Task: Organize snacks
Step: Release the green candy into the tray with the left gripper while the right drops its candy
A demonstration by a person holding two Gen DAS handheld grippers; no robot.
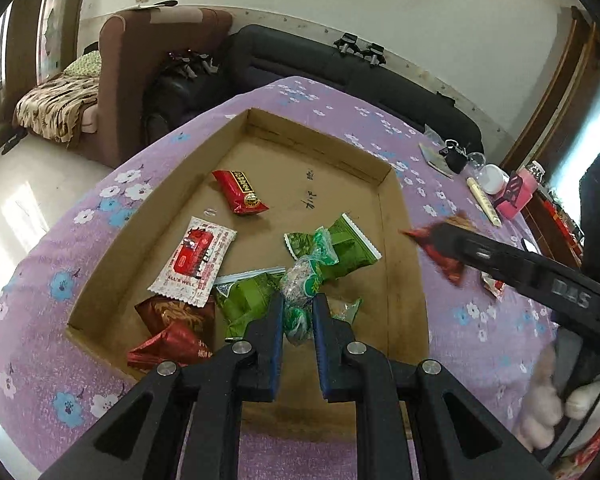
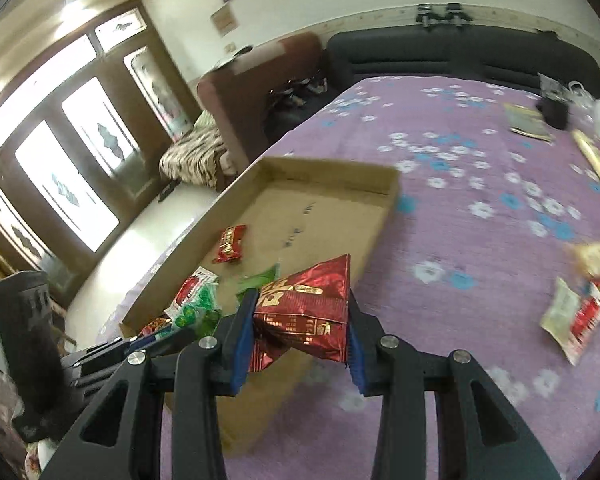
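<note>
A shallow cardboard tray (image 1: 388, 208) (image 2: 380, 216) lies on the purple flowered cloth. It holds several snack packets: a red one (image 1: 240, 192), a white and red one (image 1: 194, 260), green ones (image 1: 340, 248) and dark red ones (image 1: 172, 332). My left gripper (image 1: 298, 320) is over the tray's near end, shut on a green-wrapped candy (image 1: 300, 284). My right gripper (image 2: 300, 320) is shut on a dark red foil packet (image 2: 304, 304) (image 1: 440, 252), held in the air over the tray's right wall.
More loose packets (image 2: 576, 312) lie on the cloth to the right of the tray. At the table's far right are a white jar (image 1: 492, 178), keys (image 1: 454, 156), a pink box (image 1: 516, 196) and a cream stick (image 1: 484, 200). A dark sofa stands behind.
</note>
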